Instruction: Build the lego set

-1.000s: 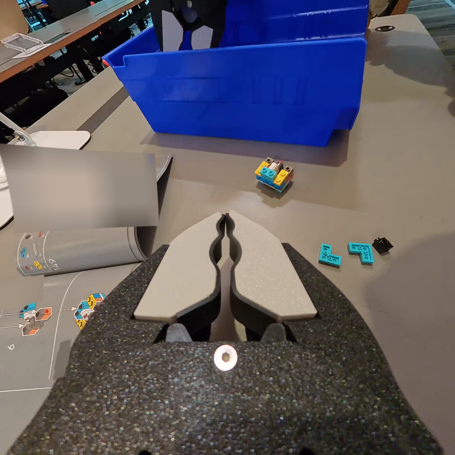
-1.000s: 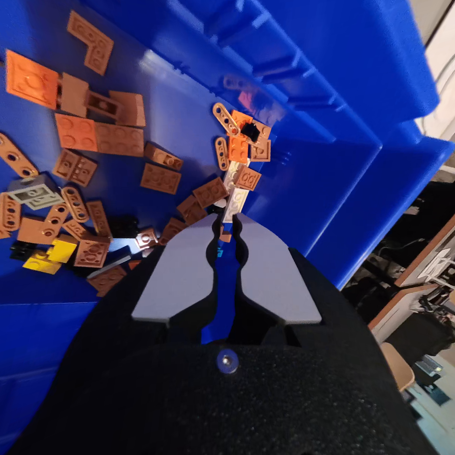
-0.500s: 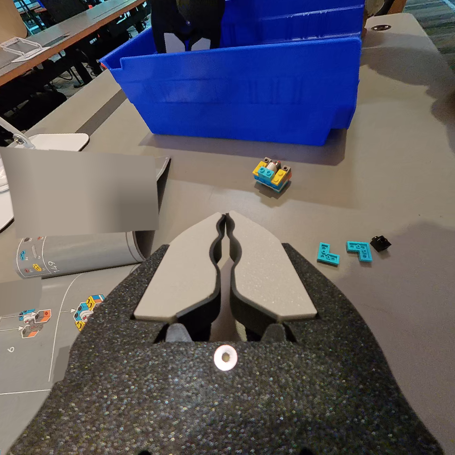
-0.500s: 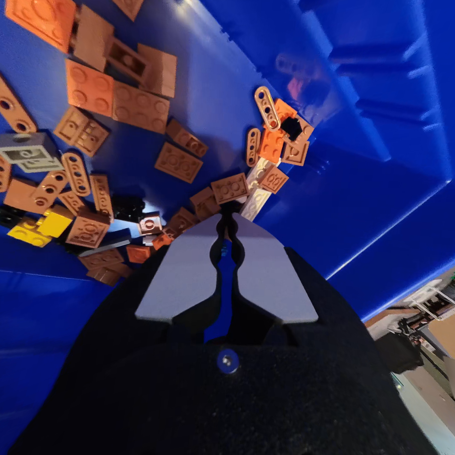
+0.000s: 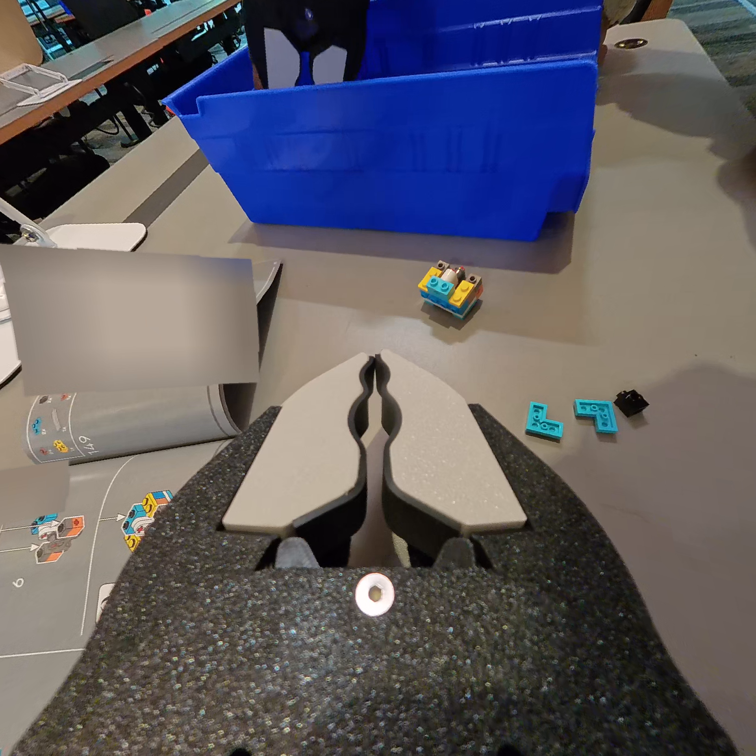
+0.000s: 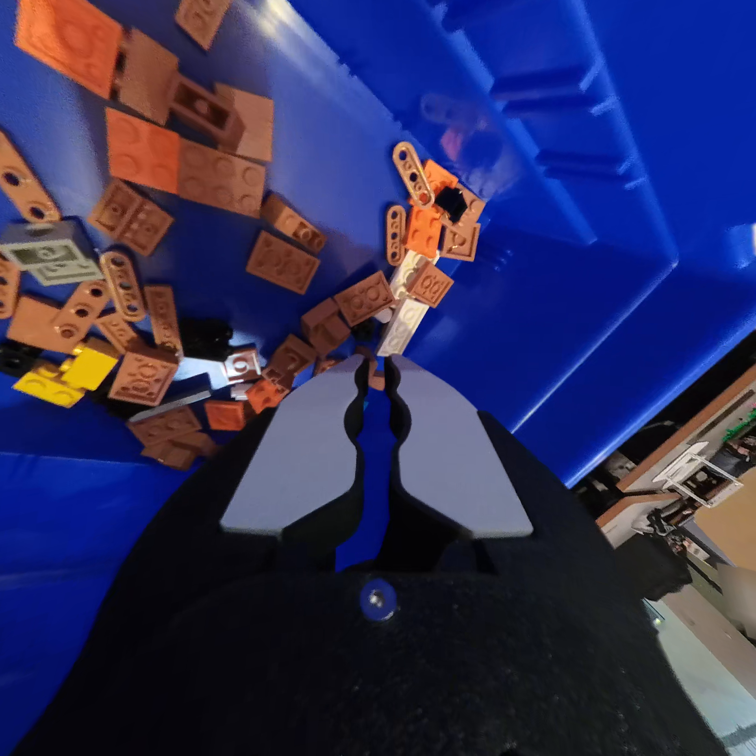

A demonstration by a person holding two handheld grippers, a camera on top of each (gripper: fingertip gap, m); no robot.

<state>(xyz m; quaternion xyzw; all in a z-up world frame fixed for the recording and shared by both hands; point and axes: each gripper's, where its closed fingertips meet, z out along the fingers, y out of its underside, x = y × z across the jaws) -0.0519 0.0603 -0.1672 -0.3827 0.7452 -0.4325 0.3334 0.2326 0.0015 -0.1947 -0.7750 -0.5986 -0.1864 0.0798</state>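
My left gripper (image 5: 375, 360) is shut and empty, held above the grey table. Ahead of it stands a small yellow, teal and grey lego build (image 5: 450, 292). To its right lie two teal L-shaped plates (image 5: 543, 422) (image 5: 596, 414) and a small black piece (image 5: 632, 403). My right gripper (image 6: 374, 362) is inside the blue bin (image 6: 532, 307), over a pile of brown and orange bricks, with a small brown piece (image 6: 375, 378) pinched between its tips. It also shows in the left wrist view (image 5: 304, 57), reaching into the bin (image 5: 409, 163).
An open instruction booklet (image 5: 61, 532) lies at the left of the table. In the bin lie a white plate (image 6: 405, 315), yellow bricks (image 6: 69, 376), a grey brick (image 6: 49, 253) and black pieces. Other desks stand beyond the bin. The tips of one gripper are about 30 cm away from the tips of the other.
My right gripper has shifted a little over the pile, the brown piece staying between its tips. My left gripper has barely moved and stays shut.
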